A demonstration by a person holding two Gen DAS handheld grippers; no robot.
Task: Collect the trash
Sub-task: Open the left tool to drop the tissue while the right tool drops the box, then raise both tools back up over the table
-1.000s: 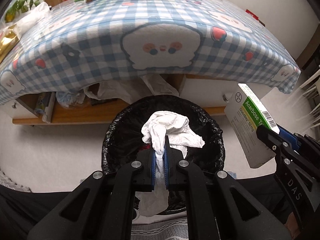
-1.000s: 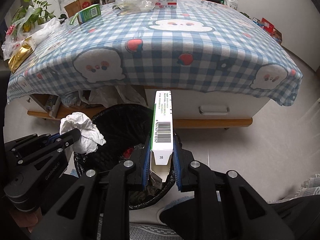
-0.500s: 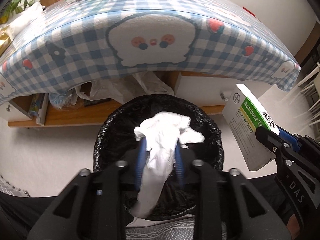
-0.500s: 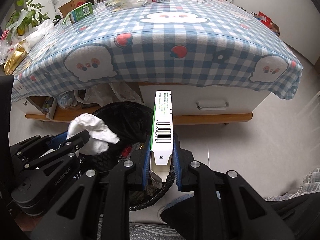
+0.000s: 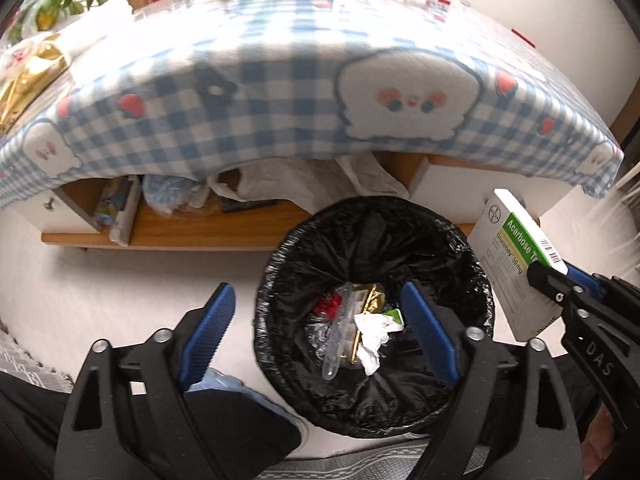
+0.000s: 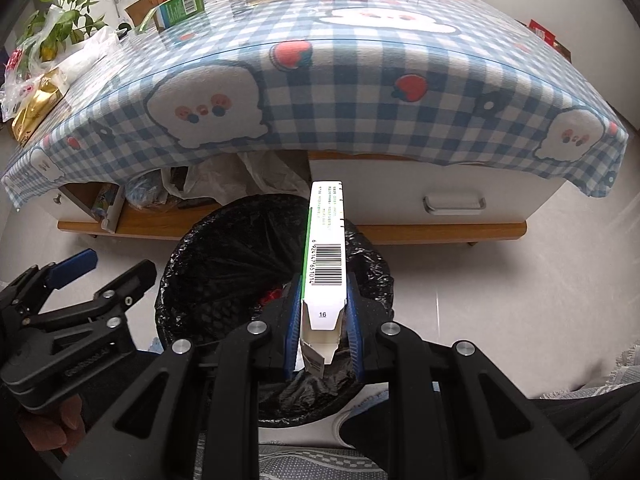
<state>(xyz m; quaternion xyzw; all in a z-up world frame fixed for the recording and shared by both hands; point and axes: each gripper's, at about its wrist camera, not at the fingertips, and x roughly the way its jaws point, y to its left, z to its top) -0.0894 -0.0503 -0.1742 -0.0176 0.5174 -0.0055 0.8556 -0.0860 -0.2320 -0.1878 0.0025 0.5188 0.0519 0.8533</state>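
Gone from my left tongs (image 5: 316, 320) is the crumpled white tissue (image 5: 374, 338): a second ago I had it pinched over the bin, and now the blue pads (image 5: 210, 322) stand spread wide with nothing between them. It lies below and just ahead of them, on top of the rubbish at the bottom of the black-lined bin (image 5: 476, 280), beside a clear plastic tube (image 5: 340, 332) and some gold wrapper.

My right tongs (image 6: 323, 312) are clenched on the medicine box (image 6: 326, 256), which stands upright between the pads with its barcode edge facing me, held above the near side of the bin's mouth. From the left view the box sits off to the right of the rim rather than squarely over the opening.

Beyond the bin stands the table with its blue checked cloth (image 6: 360, 92), with more boxes and bags on top.

So the tissue is binned and the box is next, I judge. That calls for bringing it over the opening, then letting go.
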